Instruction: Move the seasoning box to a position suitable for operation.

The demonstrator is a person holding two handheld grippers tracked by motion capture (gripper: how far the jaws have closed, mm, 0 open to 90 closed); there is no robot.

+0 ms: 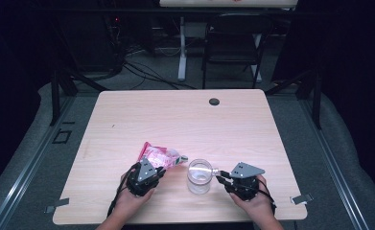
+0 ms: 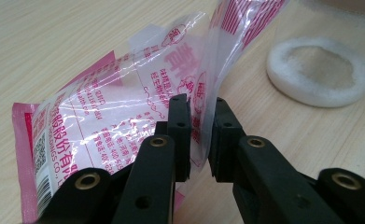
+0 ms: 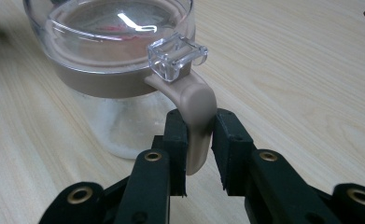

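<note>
A pink-and-white printed plastic bag (image 1: 158,155) (image 2: 115,107) lies left of centre near the table's front, one end lifted toward the jar. My left gripper (image 1: 164,168) (image 2: 200,122) is shut on the bag's edge, and the film fills the narrow gap between its pads. A clear jar (image 1: 199,176) (image 3: 119,56) with a beige-rimmed clear lid stands just right of the bag, with white powder at its bottom (image 2: 320,70). My right gripper (image 1: 218,175) (image 3: 200,128) comes from the right and is shut on the lid's beige tab (image 3: 198,116), below the clear clasp (image 3: 176,55).
The wooden table (image 1: 185,120) has a dark cable grommet (image 1: 214,101) near its far edge. A black chair (image 1: 233,43) and a desk leg stand on the floor beyond. Both hands rest close to the front edge.
</note>
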